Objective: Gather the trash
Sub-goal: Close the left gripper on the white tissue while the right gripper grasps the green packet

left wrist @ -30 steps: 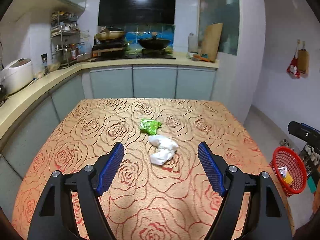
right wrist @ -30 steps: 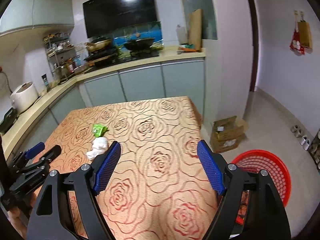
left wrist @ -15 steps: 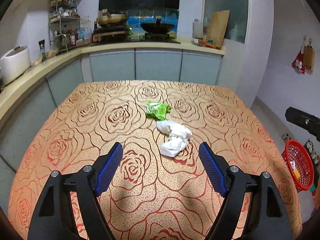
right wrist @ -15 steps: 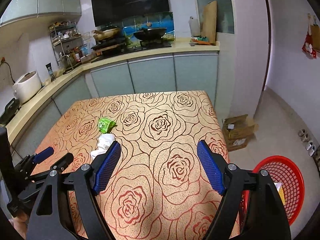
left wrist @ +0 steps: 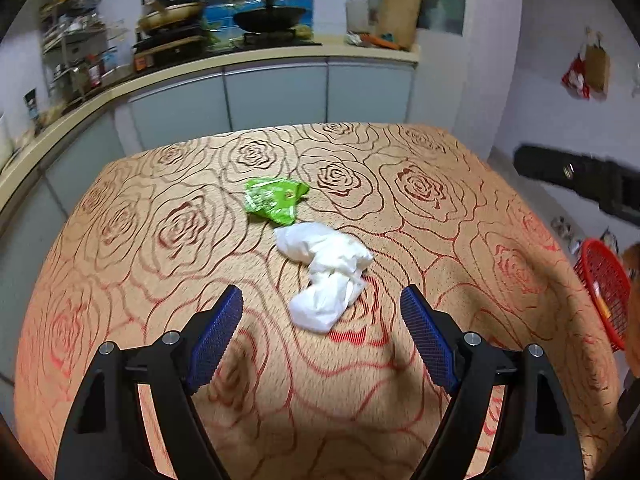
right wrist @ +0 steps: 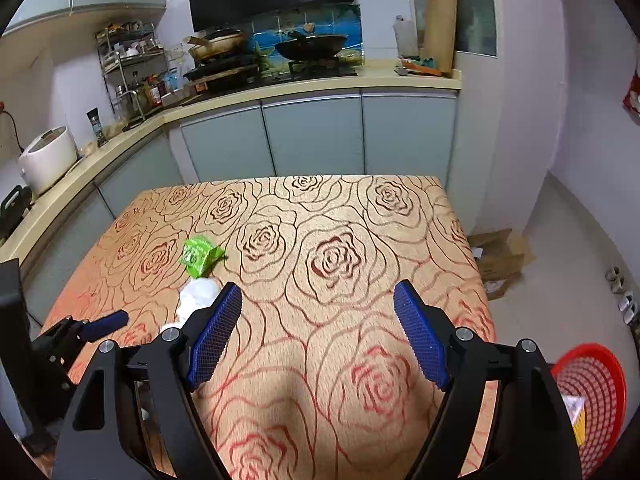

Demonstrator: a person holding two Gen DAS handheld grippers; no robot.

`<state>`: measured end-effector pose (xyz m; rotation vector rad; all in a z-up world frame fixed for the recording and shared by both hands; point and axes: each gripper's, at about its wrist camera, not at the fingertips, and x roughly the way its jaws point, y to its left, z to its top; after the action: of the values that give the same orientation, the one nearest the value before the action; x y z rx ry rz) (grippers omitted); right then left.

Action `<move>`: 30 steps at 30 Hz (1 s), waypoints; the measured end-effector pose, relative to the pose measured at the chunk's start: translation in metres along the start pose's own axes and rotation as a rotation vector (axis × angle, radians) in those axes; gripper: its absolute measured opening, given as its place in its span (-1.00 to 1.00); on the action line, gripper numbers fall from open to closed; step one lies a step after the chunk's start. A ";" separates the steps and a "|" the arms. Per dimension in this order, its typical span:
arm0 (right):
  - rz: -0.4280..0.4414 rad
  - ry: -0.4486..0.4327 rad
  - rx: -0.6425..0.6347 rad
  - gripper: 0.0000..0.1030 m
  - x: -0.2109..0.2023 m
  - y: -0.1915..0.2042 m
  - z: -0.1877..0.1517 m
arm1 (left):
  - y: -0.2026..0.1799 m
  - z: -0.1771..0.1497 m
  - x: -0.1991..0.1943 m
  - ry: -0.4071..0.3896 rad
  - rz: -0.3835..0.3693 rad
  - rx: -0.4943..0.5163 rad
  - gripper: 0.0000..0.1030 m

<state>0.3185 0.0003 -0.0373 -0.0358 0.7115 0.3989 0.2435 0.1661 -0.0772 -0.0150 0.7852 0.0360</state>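
Note:
A crumpled white tissue (left wrist: 326, 276) lies on the rose-patterned table (left wrist: 120, 240), with a green wrapper (left wrist: 276, 199) just beyond it. My left gripper (left wrist: 322, 316) is open and empty, and the near end of the tissue lies between its fingertips. In the right wrist view the tissue (right wrist: 198, 294) is partly hidden behind my left finger, and the green wrapper (right wrist: 200, 255) lies behind it. My right gripper (right wrist: 318, 320) is open and empty above the table's right half. A red mesh basket (right wrist: 592, 392) with some trash stands on the floor at the right.
The red basket also shows in the left wrist view (left wrist: 604, 284) beyond the table's right edge. Kitchen cabinets and a counter (right wrist: 320, 80) run behind and to the left of the table. A cardboard box (right wrist: 500, 256) lies on the floor at the right.
My left gripper has moved forward and down toward the white tissue, which now lies between its fingertips. My right gripper has swung left, more over the table.

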 end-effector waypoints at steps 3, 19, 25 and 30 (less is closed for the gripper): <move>0.001 -0.002 -0.004 0.47 0.009 0.000 0.006 | -0.004 0.007 0.014 0.019 -0.010 0.025 0.51; 0.024 0.039 -0.022 0.47 0.045 0.006 0.011 | 0.001 0.014 0.043 0.076 0.003 0.024 -0.45; 0.103 0.090 -0.090 0.47 0.075 0.042 0.014 | 0.047 0.004 0.009 0.021 0.062 -0.079 -0.45; 0.154 0.121 -0.168 0.47 0.101 0.084 0.016 | 0.078 -0.003 -0.013 -0.020 0.120 -0.152 -0.45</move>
<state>0.3673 0.1158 -0.0814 -0.1658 0.8011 0.6078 0.2291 0.2440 -0.0702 -0.1118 0.7611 0.2097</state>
